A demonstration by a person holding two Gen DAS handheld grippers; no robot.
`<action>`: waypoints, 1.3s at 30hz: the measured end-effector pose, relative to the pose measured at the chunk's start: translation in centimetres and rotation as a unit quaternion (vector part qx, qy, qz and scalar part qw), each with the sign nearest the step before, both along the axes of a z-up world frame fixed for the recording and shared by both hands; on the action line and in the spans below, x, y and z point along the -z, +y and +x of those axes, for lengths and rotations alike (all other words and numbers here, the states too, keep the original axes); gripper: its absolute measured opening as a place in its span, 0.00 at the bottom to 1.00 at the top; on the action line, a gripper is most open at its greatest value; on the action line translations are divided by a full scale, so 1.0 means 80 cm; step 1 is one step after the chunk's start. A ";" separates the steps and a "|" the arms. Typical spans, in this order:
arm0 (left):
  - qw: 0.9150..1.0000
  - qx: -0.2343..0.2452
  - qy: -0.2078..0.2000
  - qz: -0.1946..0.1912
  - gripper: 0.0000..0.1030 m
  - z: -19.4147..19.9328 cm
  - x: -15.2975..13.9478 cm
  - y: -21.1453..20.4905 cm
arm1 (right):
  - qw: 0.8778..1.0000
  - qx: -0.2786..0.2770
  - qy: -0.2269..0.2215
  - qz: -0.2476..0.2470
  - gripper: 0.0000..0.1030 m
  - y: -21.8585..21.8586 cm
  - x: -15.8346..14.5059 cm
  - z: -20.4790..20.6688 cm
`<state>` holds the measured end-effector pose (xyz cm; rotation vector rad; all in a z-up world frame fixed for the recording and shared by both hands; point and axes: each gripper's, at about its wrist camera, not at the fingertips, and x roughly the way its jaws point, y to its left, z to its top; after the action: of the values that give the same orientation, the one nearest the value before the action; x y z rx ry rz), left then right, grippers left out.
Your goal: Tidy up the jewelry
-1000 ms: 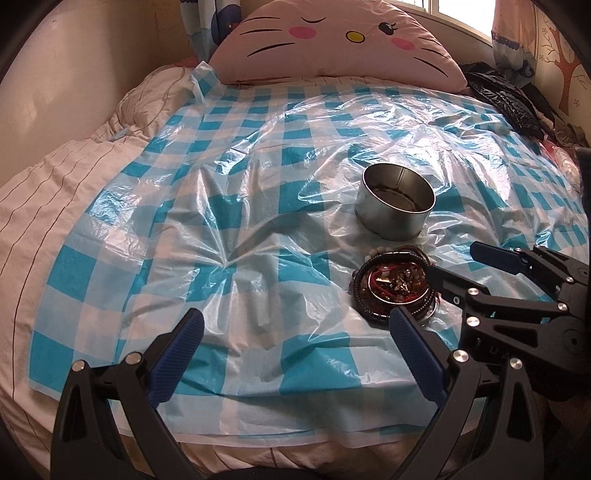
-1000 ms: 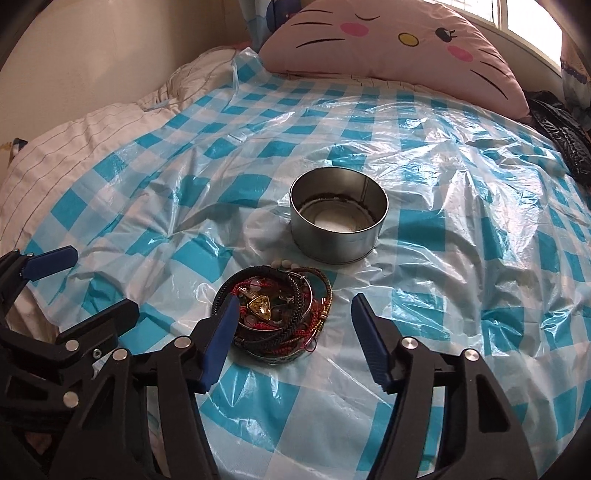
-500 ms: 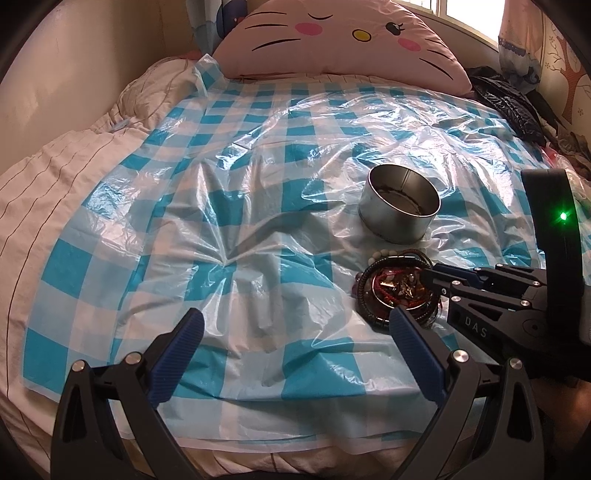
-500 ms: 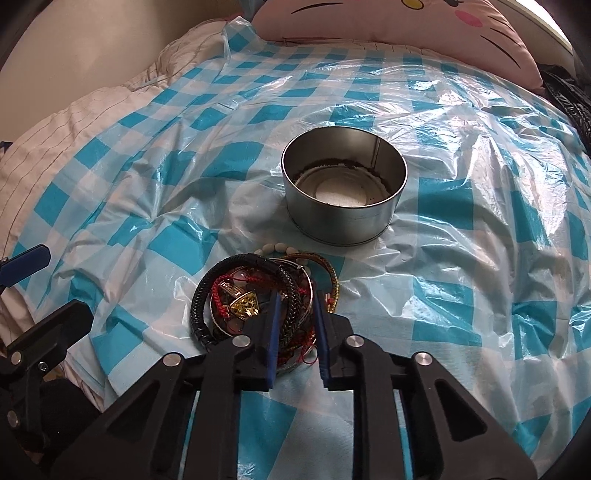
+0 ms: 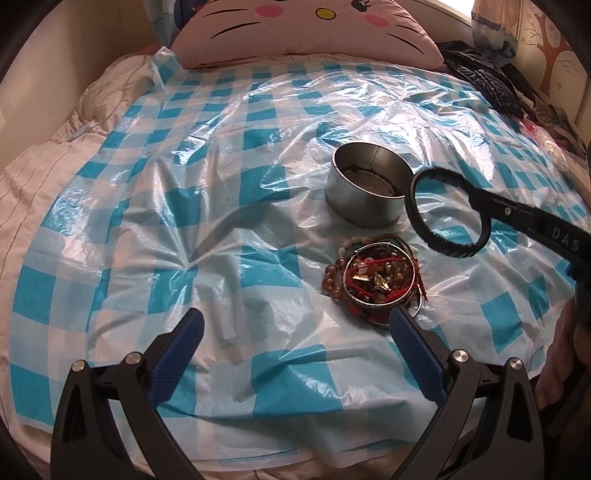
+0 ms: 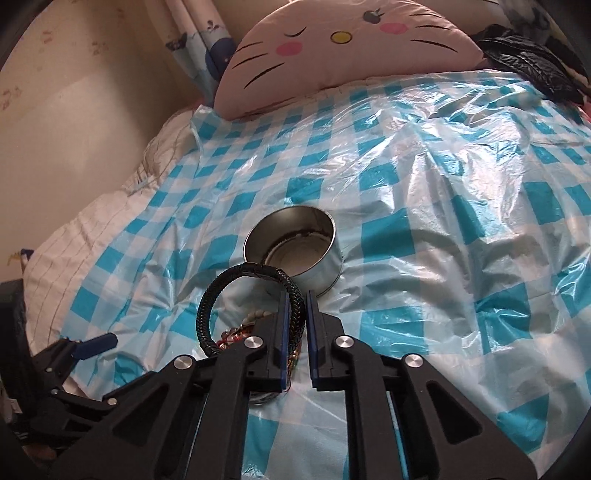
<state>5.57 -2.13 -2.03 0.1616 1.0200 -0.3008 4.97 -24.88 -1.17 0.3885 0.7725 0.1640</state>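
A round metal tin (image 5: pixel 365 194) stands open on the checked plastic sheet; it also shows in the right wrist view (image 6: pixel 295 251). In front of it a shallow dish (image 5: pixel 380 282) holds a heap of bracelets and beads. My right gripper (image 6: pixel 296 301) is shut on a black braided bracelet (image 6: pixel 236 288) and holds it in the air above the dish, beside the tin. In the left wrist view the bracelet (image 5: pixel 419 221) hangs as a ring from the right gripper (image 5: pixel 476 199). My left gripper (image 5: pixel 291 325) is open and empty, low in front of the dish.
The blue and white plastic sheet (image 5: pixel 221 206) covers a bed. A pink cat-face pillow (image 5: pixel 306 26) lies at the head. Dark clothing (image 5: pixel 487 81) is piled at the far right. A wall (image 6: pixel 74 92) runs along the left side.
My right gripper closed on the black bracelet in the dish and lifted it up and toward the tin. The left gripper stayed open, with the view shifted closer to the dish.
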 end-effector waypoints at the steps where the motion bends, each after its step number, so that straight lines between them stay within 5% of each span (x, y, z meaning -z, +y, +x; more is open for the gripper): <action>1: 1.000 0.011 0.007 -0.008 0.93 0.006 0.003 -0.005 | 1.000 0.008 -0.005 0.008 0.08 -0.007 -0.002 -0.002; 6: 0.997 0.075 0.000 -0.024 0.93 0.024 0.010 -0.035 | 0.999 0.017 -0.011 0.028 0.08 -0.024 -0.003 -0.003; 9: 0.995 0.102 -0.002 0.002 0.91 0.029 0.020 -0.050 | 0.999 0.010 -0.012 0.028 0.08 -0.022 -0.003 -0.003; 17: 0.990 0.127 0.052 -0.044 0.58 0.042 0.041 -0.056 | 0.999 0.005 -0.012 0.035 0.08 -0.020 -0.001 -0.003; 24: 0.988 0.121 0.064 -0.078 0.06 0.046 0.043 -0.047 | 0.999 0.004 -0.014 0.039 0.08 -0.022 -0.002 -0.002; 39: 0.981 0.100 -0.015 -0.163 0.04 0.031 -0.031 -0.011 | 0.999 0.008 -0.031 0.042 0.08 -0.025 -0.008 -0.007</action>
<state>8.05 -2.99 0.46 -0.0292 0.9131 -0.6418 4.44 -26.86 -0.51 0.4672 0.7022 0.1926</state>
